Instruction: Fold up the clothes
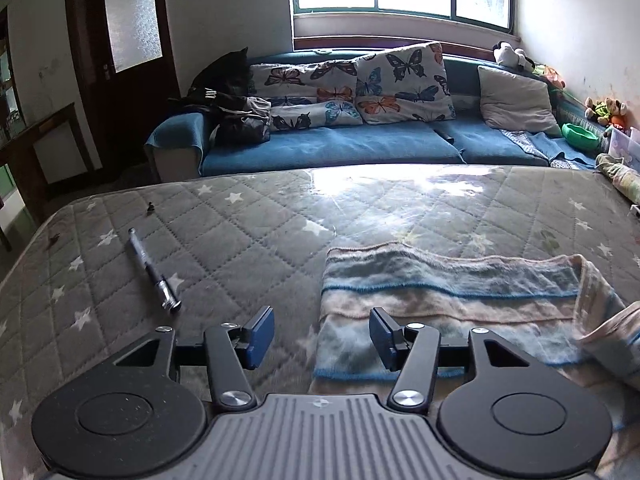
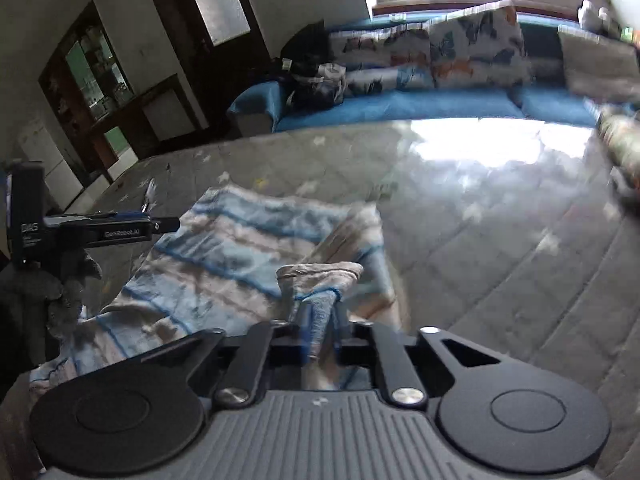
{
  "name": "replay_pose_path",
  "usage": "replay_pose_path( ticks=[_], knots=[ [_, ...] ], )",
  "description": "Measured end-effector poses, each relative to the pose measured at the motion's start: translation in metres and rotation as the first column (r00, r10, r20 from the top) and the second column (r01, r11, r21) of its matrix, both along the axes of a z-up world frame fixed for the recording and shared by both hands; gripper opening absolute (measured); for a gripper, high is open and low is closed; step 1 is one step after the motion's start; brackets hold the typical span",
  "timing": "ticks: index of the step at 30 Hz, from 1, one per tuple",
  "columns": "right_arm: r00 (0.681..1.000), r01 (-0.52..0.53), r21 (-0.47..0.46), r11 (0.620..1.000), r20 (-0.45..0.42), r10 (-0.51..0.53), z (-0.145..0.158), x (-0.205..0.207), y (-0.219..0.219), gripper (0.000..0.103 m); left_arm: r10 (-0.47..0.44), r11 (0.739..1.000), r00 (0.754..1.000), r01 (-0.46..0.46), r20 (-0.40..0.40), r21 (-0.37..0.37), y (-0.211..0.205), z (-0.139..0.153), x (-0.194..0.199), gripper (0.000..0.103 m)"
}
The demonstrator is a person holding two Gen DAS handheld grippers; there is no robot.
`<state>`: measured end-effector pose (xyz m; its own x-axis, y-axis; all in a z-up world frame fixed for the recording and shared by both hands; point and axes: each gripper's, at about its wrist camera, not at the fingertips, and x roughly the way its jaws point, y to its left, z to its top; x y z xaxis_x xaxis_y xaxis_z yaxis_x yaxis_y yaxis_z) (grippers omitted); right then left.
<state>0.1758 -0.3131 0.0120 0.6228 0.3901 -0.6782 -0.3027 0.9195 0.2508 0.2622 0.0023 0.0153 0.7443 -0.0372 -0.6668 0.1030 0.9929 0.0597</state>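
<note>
A striped blue, pink and white towel [image 1: 452, 300] lies folded on the grey star-quilted mattress [image 1: 240, 220]. My left gripper [image 1: 322, 338] is open just above the towel's near left corner, nothing between its blue pads [image 1: 260, 336]. In the right wrist view the same towel [image 2: 224, 248] spreads to the left, and my right gripper [image 2: 320, 320] is shut on a bunched, lifted edge of it. The left gripper [image 2: 160, 224] shows at the far left of that view, held by a gloved hand [image 2: 68, 280].
A pen [image 1: 154, 276] lies on the mattress left of the towel. A blue sofa [image 1: 340, 144] with butterfly cushions and a dark bag stands beyond the mattress under the window. Rolled cloth [image 1: 620, 176] and toys sit at the far right. A dark door is at the left.
</note>
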Motion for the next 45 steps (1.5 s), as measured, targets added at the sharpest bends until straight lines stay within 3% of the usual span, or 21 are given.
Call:
replay_pose_path(
  ticks=[3, 6, 11, 13, 14, 16, 18, 32, 37, 39, 42, 45],
  knots=[
    [0.994, 0.073, -0.073, 0.995, 0.085, -0.066, 0.012, -0.001, -0.013, 0.003, -0.006, 1.000, 1.000, 0.006, -0.012, -0.001, 0.000, -0.005, 0.010, 0.058],
    [0.971, 0.197, -0.186, 0.963, 0.171, -0.166, 0.017, 0.004, -0.030, 0.004, -0.008, 1.000, 1.000, 0.008, -0.027, -0.019, 0.002, -0.012, 0.015, 0.058],
    [0.958, 0.279, -0.235, 0.931, 0.133, -0.254, 0.001, 0.021, -0.060, 0.004, -0.035, 0.998, 0.999, 0.034, -0.026, -0.048, 0.001, -0.016, 0.020, 0.056],
    [0.954, 0.298, -0.256, 0.919, 0.096, -0.283, -0.013, 0.027, -0.068, 0.004, -0.075, 0.996, 0.997, 0.074, -0.020, -0.057, -0.003, -0.016, 0.020, 0.034],
    [0.952, 0.307, -0.267, 0.913, 0.078, -0.297, -0.019, 0.030, -0.072, 0.004, -0.091, 0.994, 0.996, 0.090, -0.016, -0.057, -0.005, -0.016, 0.020, 0.030],
    [0.945, 0.324, -0.276, 0.905, 0.059, -0.320, -0.027, 0.033, -0.078, 0.004, -0.109, 0.993, 0.994, 0.109, -0.005, -0.047, -0.007, -0.016, 0.018, 0.009],
    [0.943, 0.330, -0.276, 0.903, 0.061, -0.326, -0.030, 0.035, -0.077, 0.004, -0.091, 0.996, 0.996, 0.091, 0.010, -0.019, -0.009, -0.017, 0.017, 0.004],
    [0.955, 0.295, -0.298, 0.908, 0.066, -0.288, -0.032, 0.074, -0.063, 0.005, 0.023, 1.000, 1.000, -0.023, 0.022, 0.001, 0.012, -0.017, 0.020, 0.004],
    [0.972, 0.234, -0.323, 0.917, 0.088, -0.217, -0.012, 0.055, -0.054, 0.011, 0.040, 0.999, 0.998, -0.040, 0.050, 0.001, 0.020, -0.003, 0.006, 0.019],
    [0.980, 0.196, -0.310, 0.930, 0.073, -0.183, -0.004, 0.045, -0.051, 0.014, 0.005, 1.000, 0.999, -0.004, 0.049, -0.015, 0.017, 0.005, -0.006, 0.019],
    [0.995, 0.095, -0.291, 0.952, 0.045, -0.086, 0.003, 0.023, -0.036, 0.032, -0.080, 0.996, 0.996, 0.082, 0.043, -0.025, 0.009, 0.011, -0.032, 0.019],
    [0.999, -0.031, -0.297, 0.954, 0.007, 0.035, 0.004, -0.003, -0.010, 0.034, -0.164, 0.986, 0.986, 0.164, 0.027, -0.005, -0.005, 0.007, -0.064, 0.022]
  ],
)
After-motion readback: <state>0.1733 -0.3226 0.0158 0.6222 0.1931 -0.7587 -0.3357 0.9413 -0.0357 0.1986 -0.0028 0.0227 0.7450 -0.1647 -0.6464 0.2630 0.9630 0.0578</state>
